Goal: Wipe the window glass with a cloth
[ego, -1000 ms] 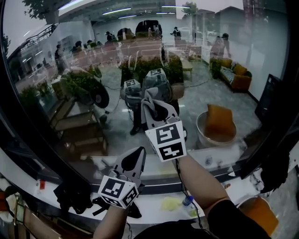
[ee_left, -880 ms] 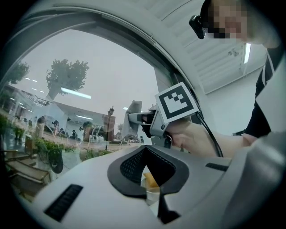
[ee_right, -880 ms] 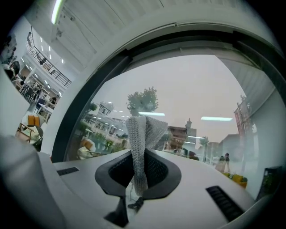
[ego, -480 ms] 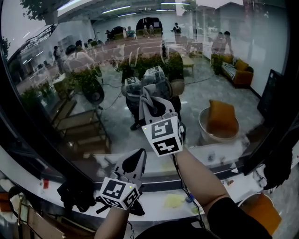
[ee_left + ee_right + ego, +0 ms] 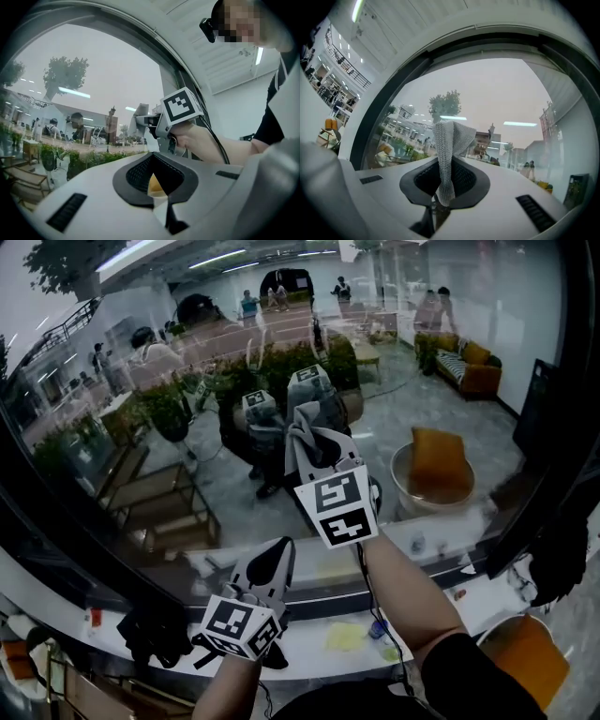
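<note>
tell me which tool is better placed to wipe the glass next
Right. The right tool is shut on the grey cloth, raised at the window glass. The left tool is shut, empty and held lower.

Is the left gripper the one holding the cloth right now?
No, the grey cloth is pinched in the right gripper, while the left gripper has no cloth in its jaws.

no words, numbers or brands can be read anywhere.
</note>
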Demonstrator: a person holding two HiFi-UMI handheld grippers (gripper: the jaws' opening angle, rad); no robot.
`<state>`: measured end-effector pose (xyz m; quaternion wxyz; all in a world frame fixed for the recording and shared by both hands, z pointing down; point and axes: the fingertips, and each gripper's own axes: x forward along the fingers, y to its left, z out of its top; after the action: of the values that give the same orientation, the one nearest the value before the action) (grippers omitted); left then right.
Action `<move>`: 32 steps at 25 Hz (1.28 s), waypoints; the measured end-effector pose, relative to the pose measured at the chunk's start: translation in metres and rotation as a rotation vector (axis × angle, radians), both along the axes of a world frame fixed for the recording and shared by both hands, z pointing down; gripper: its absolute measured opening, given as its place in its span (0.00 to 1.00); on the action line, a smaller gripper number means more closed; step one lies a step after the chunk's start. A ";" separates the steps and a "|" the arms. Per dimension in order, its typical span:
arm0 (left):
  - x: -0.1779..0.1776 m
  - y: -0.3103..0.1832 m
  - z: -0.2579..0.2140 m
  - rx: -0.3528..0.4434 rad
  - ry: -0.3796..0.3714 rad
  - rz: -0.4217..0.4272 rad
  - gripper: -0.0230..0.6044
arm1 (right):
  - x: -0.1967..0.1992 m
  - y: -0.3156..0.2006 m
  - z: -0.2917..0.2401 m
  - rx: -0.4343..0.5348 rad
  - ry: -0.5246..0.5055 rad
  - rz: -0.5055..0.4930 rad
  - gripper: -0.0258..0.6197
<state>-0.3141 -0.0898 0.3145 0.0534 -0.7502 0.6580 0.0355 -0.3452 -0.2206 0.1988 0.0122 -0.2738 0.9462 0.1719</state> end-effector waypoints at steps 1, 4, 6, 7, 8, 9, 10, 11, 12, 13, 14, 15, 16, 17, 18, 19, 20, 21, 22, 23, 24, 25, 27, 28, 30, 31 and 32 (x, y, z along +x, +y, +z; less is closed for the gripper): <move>0.001 -0.001 0.000 -0.002 0.002 0.010 0.05 | 0.002 -0.001 0.000 0.000 0.002 0.006 0.12; 0.004 -0.001 0.001 -0.012 0.007 0.047 0.05 | 0.008 -0.002 -0.001 -0.002 0.009 0.032 0.12; 0.020 -0.010 0.001 -0.016 0.002 0.067 0.05 | 0.028 -0.013 0.000 -0.008 0.009 0.052 0.12; 0.035 -0.020 0.002 -0.016 0.000 0.075 0.05 | 0.046 -0.025 0.001 -0.012 0.007 0.062 0.12; 0.054 -0.034 0.002 -0.017 -0.002 0.084 0.05 | 0.068 -0.040 0.003 -0.018 0.004 0.073 0.12; 0.073 -0.048 0.004 -0.017 -0.004 0.093 0.05 | 0.089 -0.056 0.006 -0.023 0.002 0.084 0.12; 0.090 -0.061 0.004 -0.017 -0.005 0.102 0.05 | 0.109 -0.071 0.009 -0.028 0.001 0.095 0.12; 0.105 -0.071 0.004 -0.016 -0.006 0.113 0.05 | 0.125 -0.083 0.010 -0.030 0.002 0.107 0.12; 0.117 -0.079 0.004 -0.015 -0.007 0.125 0.05 | 0.140 -0.092 0.011 -0.031 0.005 0.119 0.12; 0.129 -0.086 0.003 -0.014 -0.007 0.137 0.05 | 0.153 -0.101 0.011 -0.030 0.009 0.132 0.12; 0.141 -0.092 0.001 -0.012 -0.005 0.151 0.05 | 0.166 -0.108 0.010 -0.030 0.014 0.147 0.12; 0.153 -0.098 -0.001 -0.011 -0.002 0.163 0.05 | 0.180 -0.115 0.008 -0.030 0.018 0.160 0.12; 0.165 -0.103 -0.002 -0.011 0.002 0.174 0.05 | 0.194 -0.121 0.007 -0.031 0.022 0.171 0.12; 0.177 -0.107 -0.003 -0.011 0.004 0.185 0.05 | 0.206 -0.127 0.006 -0.032 0.025 0.178 0.12; 0.188 -0.112 -0.002 -0.012 0.004 0.194 0.05 | 0.218 -0.132 0.005 -0.032 0.027 0.184 0.12; 0.199 -0.116 -0.002 -0.013 0.003 0.203 0.05 | 0.230 -0.137 0.005 -0.031 0.028 0.190 0.12; 0.209 -0.121 -0.001 -0.015 0.002 0.210 0.05 | 0.242 -0.143 0.005 -0.030 0.028 0.198 0.12; 0.220 -0.127 -0.001 -0.016 0.001 0.217 0.05 | 0.255 -0.150 0.005 -0.029 0.028 0.207 0.12; 0.230 -0.134 0.000 -0.017 0.000 0.222 0.05 | 0.268 -0.158 0.005 -0.029 0.028 0.215 0.12; 0.239 -0.142 0.000 -0.017 0.000 0.224 0.05 | 0.280 -0.167 0.005 -0.029 0.027 0.223 0.12; 0.248 -0.149 0.000 -0.017 0.003 0.224 0.05 | 0.292 -0.175 0.006 -0.030 0.026 0.229 0.12; 0.255 -0.157 0.000 -0.018 0.007 0.224 0.05 | 0.303 -0.184 0.006 -0.031 0.024 0.236 0.12; 0.270 -0.170 0.003 -0.022 0.013 0.233 0.05 | 0.323 -0.198 0.008 -0.033 0.023 0.249 0.12; 0.280 -0.177 0.005 -0.025 0.013 0.243 0.05 | 0.334 -0.205 0.010 -0.034 0.023 0.257 0.12; 0.303 -0.193 0.012 -0.033 0.011 0.262 0.05 | 0.361 -0.223 0.016 -0.037 0.024 0.272 0.12; 0.316 -0.203 0.015 -0.037 0.011 0.269 0.05 | 0.376 -0.233 0.019 -0.040 0.023 0.279 0.12; 0.330 -0.213 0.018 -0.040 0.012 0.274 0.05 | 0.392 -0.244 0.023 -0.044 0.020 0.287 0.12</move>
<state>0.0155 -0.3028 0.3329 0.0292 -0.8339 0.5501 0.0337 0.0471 -0.4645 0.2214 -0.0280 -0.4049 0.9009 0.1540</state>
